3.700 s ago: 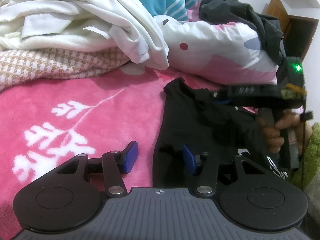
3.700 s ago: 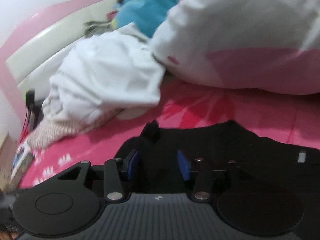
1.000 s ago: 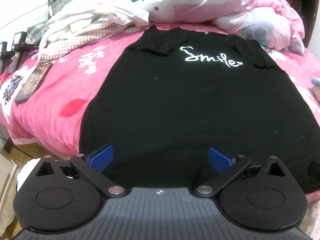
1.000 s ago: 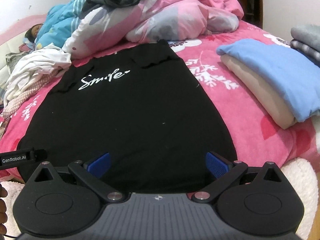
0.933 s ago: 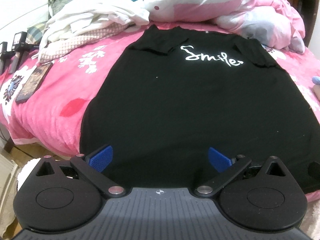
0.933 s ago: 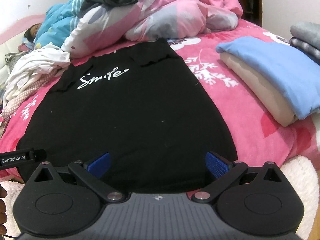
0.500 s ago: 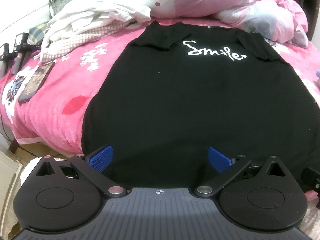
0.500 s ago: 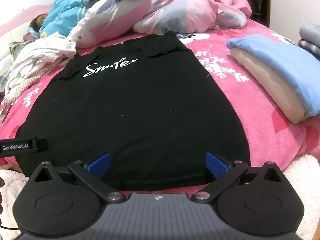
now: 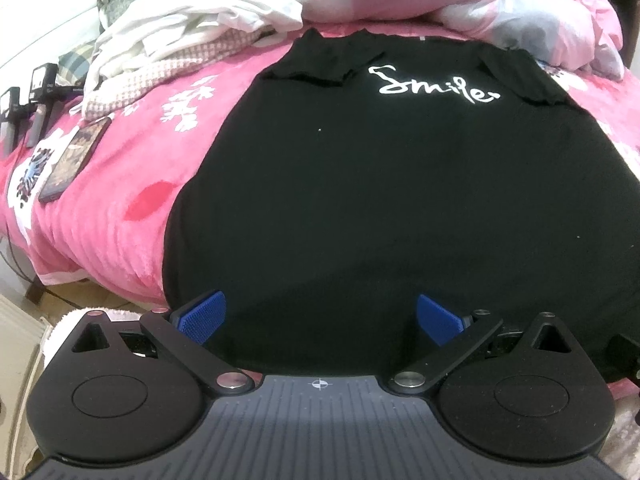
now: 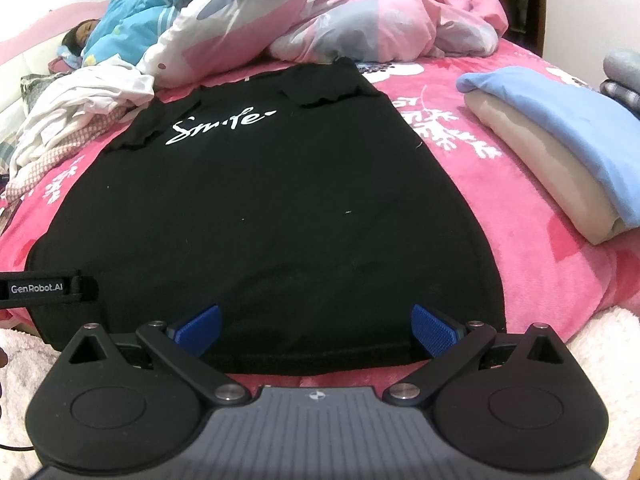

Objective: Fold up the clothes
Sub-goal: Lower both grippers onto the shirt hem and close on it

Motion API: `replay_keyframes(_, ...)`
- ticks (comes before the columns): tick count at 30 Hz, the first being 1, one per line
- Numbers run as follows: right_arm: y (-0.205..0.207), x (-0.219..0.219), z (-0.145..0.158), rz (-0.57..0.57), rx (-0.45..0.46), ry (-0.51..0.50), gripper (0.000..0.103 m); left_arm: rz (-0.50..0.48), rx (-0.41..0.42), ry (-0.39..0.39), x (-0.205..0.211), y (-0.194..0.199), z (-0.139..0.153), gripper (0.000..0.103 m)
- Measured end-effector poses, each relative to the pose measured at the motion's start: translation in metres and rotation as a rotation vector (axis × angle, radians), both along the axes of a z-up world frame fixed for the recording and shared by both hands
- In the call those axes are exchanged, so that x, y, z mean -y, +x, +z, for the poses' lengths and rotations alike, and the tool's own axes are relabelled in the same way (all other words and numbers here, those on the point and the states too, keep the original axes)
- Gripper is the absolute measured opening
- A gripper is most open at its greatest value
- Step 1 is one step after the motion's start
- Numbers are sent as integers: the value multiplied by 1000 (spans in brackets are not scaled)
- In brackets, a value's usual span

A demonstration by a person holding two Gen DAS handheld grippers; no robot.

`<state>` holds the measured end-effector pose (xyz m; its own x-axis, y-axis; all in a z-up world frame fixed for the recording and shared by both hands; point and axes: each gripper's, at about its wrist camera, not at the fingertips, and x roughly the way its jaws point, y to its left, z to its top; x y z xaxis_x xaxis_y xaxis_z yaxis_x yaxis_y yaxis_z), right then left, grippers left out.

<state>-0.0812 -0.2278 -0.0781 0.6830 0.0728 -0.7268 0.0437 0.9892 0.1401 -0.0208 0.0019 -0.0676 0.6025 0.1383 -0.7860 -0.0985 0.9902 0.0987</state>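
Your shirt (image 9: pixel 380 200) went from a bunched heap at the pillows seconds ago to lying flat, print up, on the bed (image 9: pixel 120 184), both sleeves already turned in over the chest and the hem at the near edge; over the last second it hasn't shifted, you've only drawn both cameras slightly closer to the hem. Your left gripper (image 9: pixel 319 317) and right gripper (image 10: pixel 316 327) both hang spread wide and empty just over the hem, left toward the left corner, right toward the right. So spreading looks done and, as I judge it, you're set to pinch the hem corners and carry them up toward the collar; folded stack (image 10: pixel 560 148) sits well apart on the right.
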Motion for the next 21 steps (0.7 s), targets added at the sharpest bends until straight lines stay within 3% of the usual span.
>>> replay_keyframes(4, -3, -3, 2, 24, 20, 6, 103, -53, 17, -65, -4, -6, 1, 103)
replay_keyframes(9, -17, -2, 6, 68, 94, -3, 103, -156, 99, -143, -25, -39, -6, 103)
replay_keyframes(13, -29, 2, 6, 58, 187, -81, 103, -81, 150, -175, -55, -61, -19, 103)
replay_keyframes(18, -29, 22, 8, 28, 243, -71, 103, 35, 234, -343, -101, -67, -26, 103)
replay_keyframes(21, -19, 39, 8, -13, 232, -55, 103, 37, 278, -296, -114, -62, -30, 103)
